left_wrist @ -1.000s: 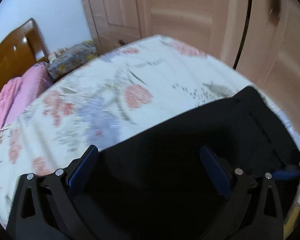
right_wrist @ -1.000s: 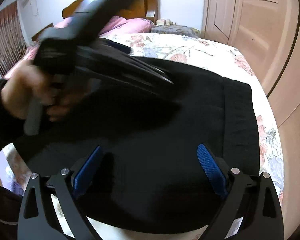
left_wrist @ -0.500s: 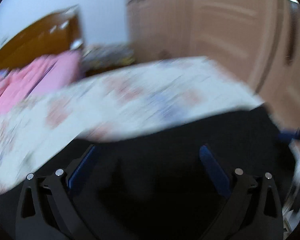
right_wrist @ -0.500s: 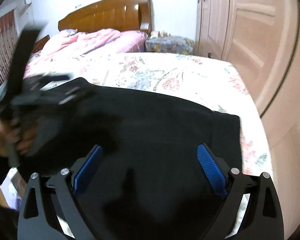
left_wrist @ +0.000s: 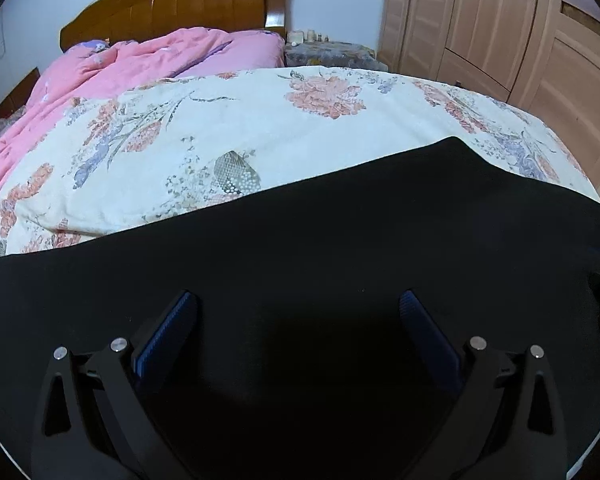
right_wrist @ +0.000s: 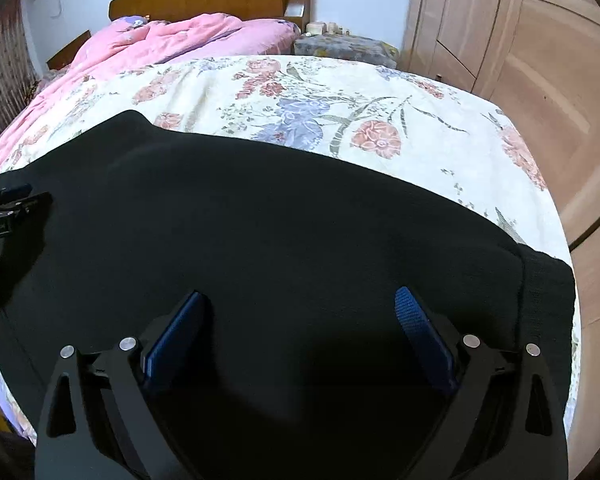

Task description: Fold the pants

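A second ago the left gripper (left_wrist: 296,332) crossed in front of the right one, tilted over the cloth; now it sits off beside the right gripper (right_wrist: 300,328), only its tip showing at the edge of the right wrist view, and both point level toward the headboard (left_wrist: 172,8). The blur is gone. Both sets of fingers stand wide apart, nothing between the blue pads (left_wrist: 164,334).

The black pants (left_wrist: 300,248) lie flat on the floral bedspread (left_wrist: 260,132), under and ahead of both pairs of fingers. Their far edge runs just beyond the fingertips; the ribbed waistband (right_wrist: 548,292) lies outside the right gripper's right finger. Ahead of that edge the bedspread stretches bare up to the pink quilt (left_wrist: 112,68). The wardrobe doors (right_wrist: 520,40) stand off past the bed's right edge.
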Action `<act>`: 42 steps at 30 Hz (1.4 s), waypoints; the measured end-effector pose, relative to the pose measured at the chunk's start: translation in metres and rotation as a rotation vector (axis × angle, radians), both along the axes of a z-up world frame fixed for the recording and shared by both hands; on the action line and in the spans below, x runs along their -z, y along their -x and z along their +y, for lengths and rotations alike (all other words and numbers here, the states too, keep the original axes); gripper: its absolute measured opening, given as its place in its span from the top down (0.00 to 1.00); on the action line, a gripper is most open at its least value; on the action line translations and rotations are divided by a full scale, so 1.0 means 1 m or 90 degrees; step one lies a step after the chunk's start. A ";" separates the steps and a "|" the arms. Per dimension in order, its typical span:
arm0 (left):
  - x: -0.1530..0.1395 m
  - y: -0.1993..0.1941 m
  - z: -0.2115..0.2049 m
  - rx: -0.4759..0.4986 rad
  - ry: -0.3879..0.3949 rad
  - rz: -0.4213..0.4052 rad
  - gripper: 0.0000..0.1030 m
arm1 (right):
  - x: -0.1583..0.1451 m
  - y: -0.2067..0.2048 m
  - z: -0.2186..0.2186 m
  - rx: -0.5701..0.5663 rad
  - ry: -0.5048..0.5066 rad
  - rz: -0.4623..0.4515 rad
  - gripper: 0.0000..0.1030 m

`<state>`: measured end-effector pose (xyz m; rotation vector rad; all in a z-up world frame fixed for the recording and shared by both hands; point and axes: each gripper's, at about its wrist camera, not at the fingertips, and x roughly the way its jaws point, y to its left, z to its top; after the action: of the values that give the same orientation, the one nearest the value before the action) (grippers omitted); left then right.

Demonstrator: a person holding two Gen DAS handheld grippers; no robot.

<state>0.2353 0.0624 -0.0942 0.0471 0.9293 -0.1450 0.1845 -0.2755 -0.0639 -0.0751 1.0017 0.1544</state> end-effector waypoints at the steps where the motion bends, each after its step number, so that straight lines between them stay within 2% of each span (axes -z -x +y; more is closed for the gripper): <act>1: 0.000 0.000 0.001 0.000 0.008 -0.001 0.02 | 0.000 0.001 0.000 0.003 0.003 0.001 0.11; 4: 0.001 -0.002 0.008 -0.001 0.024 -0.004 0.02 | 0.001 -0.005 0.003 0.024 0.017 0.011 0.11; 7: 0.001 -0.004 0.011 -0.001 0.031 -0.005 0.02 | -0.008 -0.011 0.019 0.066 0.066 0.010 0.10; 9: 0.001 -0.003 0.011 -0.002 0.035 -0.006 0.02 | -0.020 -0.005 0.033 0.047 0.045 -0.022 0.10; 11: 0.001 -0.003 0.011 -0.002 0.034 -0.006 0.02 | -0.018 -0.002 0.047 0.012 0.027 -0.012 0.10; 13: 0.002 -0.003 0.011 -0.002 0.033 -0.005 0.02 | -0.004 0.000 0.057 -0.004 0.067 0.003 0.10; 14: 0.002 -0.003 0.011 -0.002 0.034 -0.005 0.02 | 0.002 0.002 0.057 -0.005 0.066 0.007 0.09; 17: 0.002 -0.002 0.011 -0.002 0.033 -0.005 0.02 | 0.006 0.010 0.039 0.006 0.011 0.007 0.05; 21: 0.002 -0.003 0.011 -0.004 0.030 -0.004 0.02 | 0.000 0.023 0.025 0.044 0.040 0.024 0.05; 23: 0.003 -0.003 0.009 -0.003 0.020 -0.003 0.02 | -0.012 0.035 0.025 0.069 0.056 -0.005 0.04; 24: 0.003 -0.003 0.008 -0.003 0.018 -0.003 0.02 | -0.015 0.042 0.029 0.050 0.031 -0.015 0.04; 26: 0.004 -0.004 0.009 -0.003 0.017 -0.002 0.02 | -0.010 0.049 0.041 -0.006 -0.007 0.003 0.04; 28: 0.003 -0.003 0.010 -0.002 0.021 -0.002 0.02 | 0.006 0.059 0.050 -0.055 0.022 0.018 0.04; 30: 0.000 0.000 0.015 -0.002 0.041 -0.004 0.02 | 0.008 0.063 0.031 -0.040 -0.036 0.005 0.05; 32: -0.014 0.016 0.034 -0.010 0.058 -0.035 0.02 | 0.003 0.062 0.024 -0.011 0.002 0.013 0.05; 33: -0.021 0.026 0.046 -0.020 0.049 -0.061 0.02 | -0.004 0.063 0.021 0.010 0.034 0.006 0.05; 35: -0.028 0.040 0.082 -0.066 0.032 -0.089 0.02 | -0.009 0.068 0.016 0.011 0.035 -0.013 0.05; 38: -0.016 0.044 0.166 -0.202 0.072 -0.055 0.02 | 0.006 0.070 0.004 0.019 0.012 0.010 0.04; 40: 0.003 0.053 0.221 -0.287 0.109 -0.013 0.02 | 0.010 0.074 -0.001 0.019 -0.015 -0.012 0.04; 42: 0.012 0.070 0.243 -0.263 0.161 -0.030 0.10 | 0.010 0.074 0.000 0.012 -0.010 -0.010 0.04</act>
<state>0.1649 0.3053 -0.1065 -0.3726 0.8498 0.1221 0.1106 -0.2758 -0.0738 -0.0516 0.9848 0.1440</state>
